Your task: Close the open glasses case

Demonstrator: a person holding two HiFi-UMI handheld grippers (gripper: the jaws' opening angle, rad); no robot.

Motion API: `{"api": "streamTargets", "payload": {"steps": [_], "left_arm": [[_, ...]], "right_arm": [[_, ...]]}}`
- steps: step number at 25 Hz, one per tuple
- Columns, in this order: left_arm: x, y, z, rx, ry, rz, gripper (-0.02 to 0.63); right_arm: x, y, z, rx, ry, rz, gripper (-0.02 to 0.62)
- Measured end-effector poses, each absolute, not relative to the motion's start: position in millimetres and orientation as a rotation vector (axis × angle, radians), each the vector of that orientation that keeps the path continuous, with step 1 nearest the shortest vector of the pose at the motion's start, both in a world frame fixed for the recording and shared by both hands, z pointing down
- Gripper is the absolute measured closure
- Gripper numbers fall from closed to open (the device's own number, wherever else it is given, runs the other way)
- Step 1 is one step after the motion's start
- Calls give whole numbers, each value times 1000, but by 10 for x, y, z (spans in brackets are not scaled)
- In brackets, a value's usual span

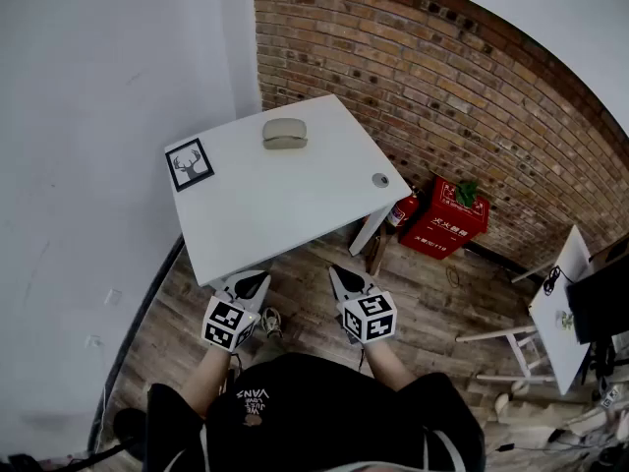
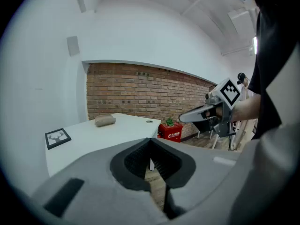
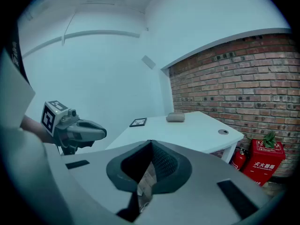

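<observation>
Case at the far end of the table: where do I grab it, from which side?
Probably across the case at mid-length, over its short width, coming from the near edge of the table: it lies domed, long side toward you, with the brick wall behind. The left gripper and right gripper are both shut, so open one first.

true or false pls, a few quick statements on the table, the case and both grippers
1. The glasses case lies on the white table. True.
2. The left gripper is shut on the case. False: it is shut on nothing, well short of the case.
3. The framed deer picture sits at a table corner, apart from the case. True.
4. The right gripper has its jaws wide apart. False: they are together.
5. The red box stands on the table. False: it stands on the floor.
</observation>
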State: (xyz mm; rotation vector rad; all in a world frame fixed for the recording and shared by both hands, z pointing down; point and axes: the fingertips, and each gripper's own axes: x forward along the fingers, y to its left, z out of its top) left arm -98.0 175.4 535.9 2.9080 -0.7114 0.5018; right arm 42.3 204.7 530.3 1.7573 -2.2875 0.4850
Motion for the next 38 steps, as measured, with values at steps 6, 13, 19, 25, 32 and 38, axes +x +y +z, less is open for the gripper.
{"api": "streamTargets", "payload": {"steps": [6, 13, 19, 25, 32, 38], "left_arm": [[-898, 1563, 5366, 2908, -694, 472, 595], [-788, 1099, 5460, 2875, -687, 470, 317], [-747, 633, 5455, 2855, -664, 501, 244], [-730, 78, 5439, 2870, -613, 520, 242], [-778, -429, 5513, 2890, -547, 543, 233], [-709, -754, 5568, 2858, -562, 529, 233]], "right_arm": [[488, 1828, 5298, 1784, -2297, 507, 595], [563, 1342, 5275, 1794, -2325, 539, 441], [623, 865, 5332, 1796, -2303, 607, 334], [699, 323, 5296, 1838, -2284, 615, 331], [786, -195, 5286, 1918, -2240, 630, 331], [930, -517, 5294, 1913, -2225, 641, 334]]}}
